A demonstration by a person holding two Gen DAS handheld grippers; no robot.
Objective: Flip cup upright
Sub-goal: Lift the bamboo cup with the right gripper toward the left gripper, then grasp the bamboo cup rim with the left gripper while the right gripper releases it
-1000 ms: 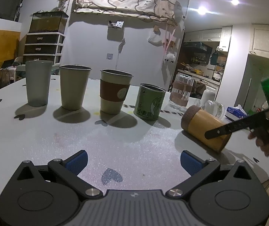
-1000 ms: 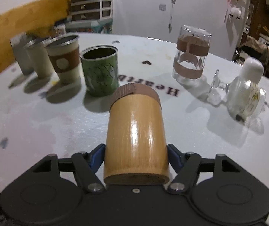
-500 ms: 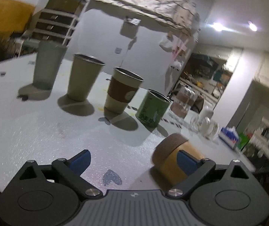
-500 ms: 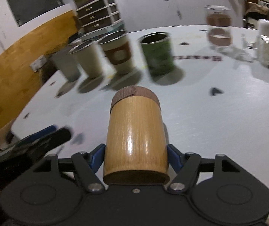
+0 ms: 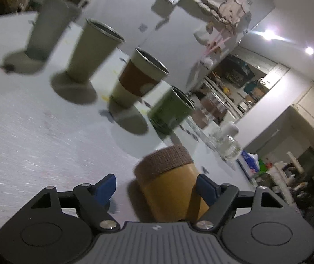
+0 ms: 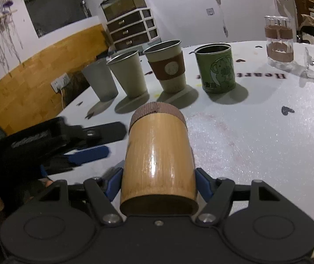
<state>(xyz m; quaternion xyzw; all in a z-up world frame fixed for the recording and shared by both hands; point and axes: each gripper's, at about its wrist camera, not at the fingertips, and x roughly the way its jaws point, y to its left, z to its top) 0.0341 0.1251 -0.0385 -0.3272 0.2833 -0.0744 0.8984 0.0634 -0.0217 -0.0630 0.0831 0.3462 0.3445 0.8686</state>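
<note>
My right gripper (image 6: 158, 184) had its blue fingers (image 6: 203, 187) pressed on both sides of the bamboo cup (image 6: 158, 160), which pointed away from me, brown ribbed band at the far end, over the white worktop (image 6: 255, 136). Whether it touched the worktop, couldn't tell. Inside of the cup not visible. My left gripper (image 5: 157, 187) was spread wide around the same cup (image 5: 167, 187), fingers (image 5: 105, 186) clear of it on the left side; right side contact unclear. Left view was tilted and blurred.

Beyond, a row of upright containers: grey tumbler (image 6: 99, 81), beige cup (image 6: 128, 74), beige cup with brown sleeve (image 6: 167, 66) bearing a round pale badge, green tin (image 6: 216, 68) with a koala drawing and small unreadable characters. Rims open, contents not visible. Further right, a clear glass with brown bands (image 6: 278, 43). Printed on the worktop, upside down, "Heart" (image 6: 264, 76), partly cut off by the tin. Dark heart shapes (image 6: 286, 110) dotted the surface.
</note>
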